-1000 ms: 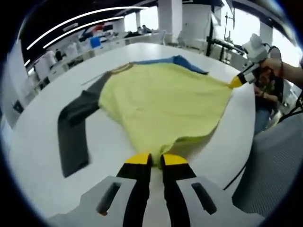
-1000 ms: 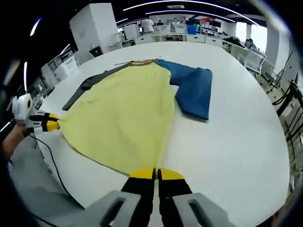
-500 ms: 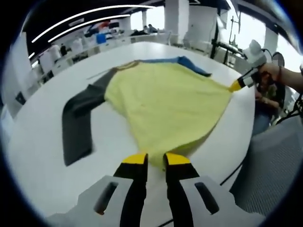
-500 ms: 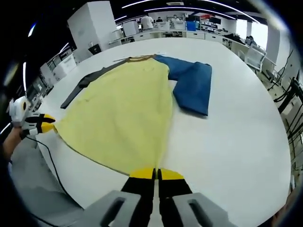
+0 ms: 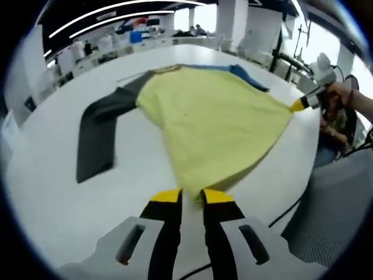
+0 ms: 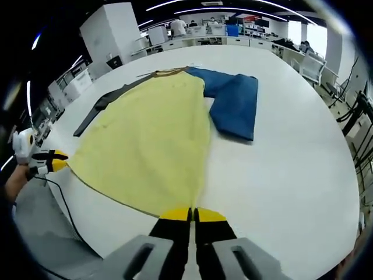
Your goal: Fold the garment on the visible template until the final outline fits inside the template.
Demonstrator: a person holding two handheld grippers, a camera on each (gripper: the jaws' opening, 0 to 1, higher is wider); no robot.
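Note:
A yellow garment with a grey sleeve and a blue sleeve lies spread on the white table. My left gripper holds one hem corner, its jaws slightly apart around the bunched cloth. My right gripper is shut on the other hem corner. The right gripper comes into the left gripper view at the right, at the hem's far end. At the left of the right gripper view, the left gripper is at the yellow corner. The hem runs stretched between them.
A black cable hangs over the table's near edge. A person's hand holds the right gripper, with grey fabric below it. Desks and people stand far behind the table.
The hem near my left gripper has settled flatter onto the table. My left jaws stand a little wider around the cloth than a second ago. Both cameras have shifted slightly.

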